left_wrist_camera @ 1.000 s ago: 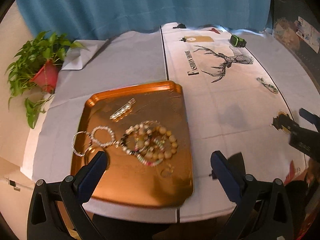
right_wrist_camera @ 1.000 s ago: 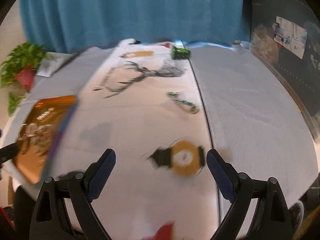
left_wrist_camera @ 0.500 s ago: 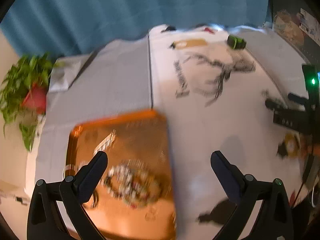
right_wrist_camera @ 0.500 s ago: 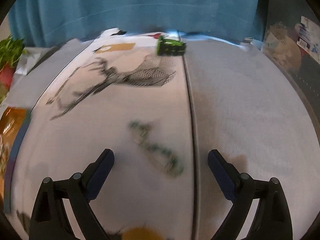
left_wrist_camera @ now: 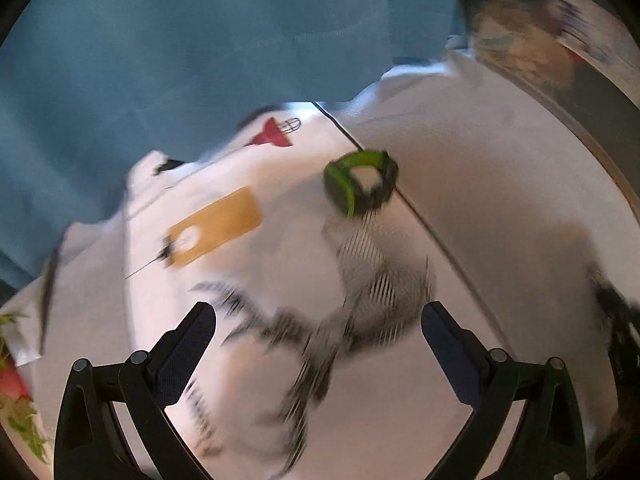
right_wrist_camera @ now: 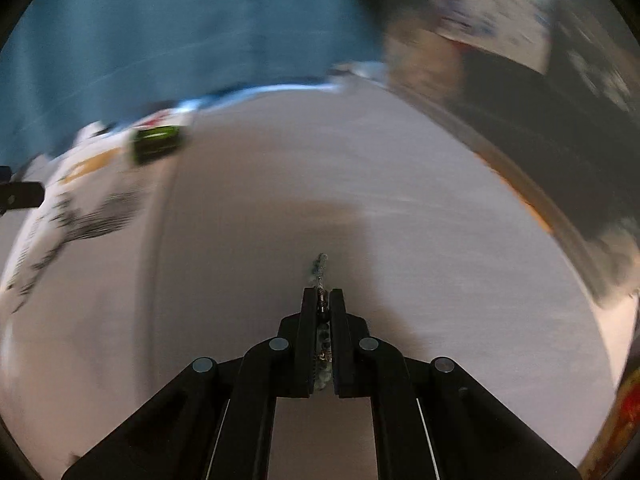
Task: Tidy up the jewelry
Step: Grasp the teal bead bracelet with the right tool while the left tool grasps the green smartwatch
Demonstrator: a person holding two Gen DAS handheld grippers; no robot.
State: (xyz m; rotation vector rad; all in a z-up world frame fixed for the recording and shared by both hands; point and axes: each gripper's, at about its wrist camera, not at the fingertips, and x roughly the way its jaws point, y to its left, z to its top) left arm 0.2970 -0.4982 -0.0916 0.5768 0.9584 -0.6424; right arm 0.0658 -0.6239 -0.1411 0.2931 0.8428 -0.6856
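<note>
In the right wrist view my right gripper (right_wrist_camera: 323,294) is shut on a thin greenish beaded bracelet (right_wrist_camera: 321,268); a short length of it sticks out past the fingertips over the grey cloth, and more shows between the fingers. A black and green watch (left_wrist_camera: 360,182) stands near the far seam of the white deer-print cloth (left_wrist_camera: 280,280), well ahead of my left gripper (left_wrist_camera: 318,320), which is open with nothing between its fingers. The same watch (right_wrist_camera: 156,144) appears at the far left in the right wrist view. The copper tray is out of view.
A blue curtain (left_wrist_camera: 200,40) hangs behind the table. The grey tablecloth (right_wrist_camera: 360,180) covers the right side up to the table's edge. A potted plant (left_wrist_camera: 16,400) shows at the far left edge. Both views are blurred by motion.
My right gripper passed the orange watch, reached the beaded bracelet and shut on it. My left gripper swung away from the copper tray, across the deer print toward the green watch.
</note>
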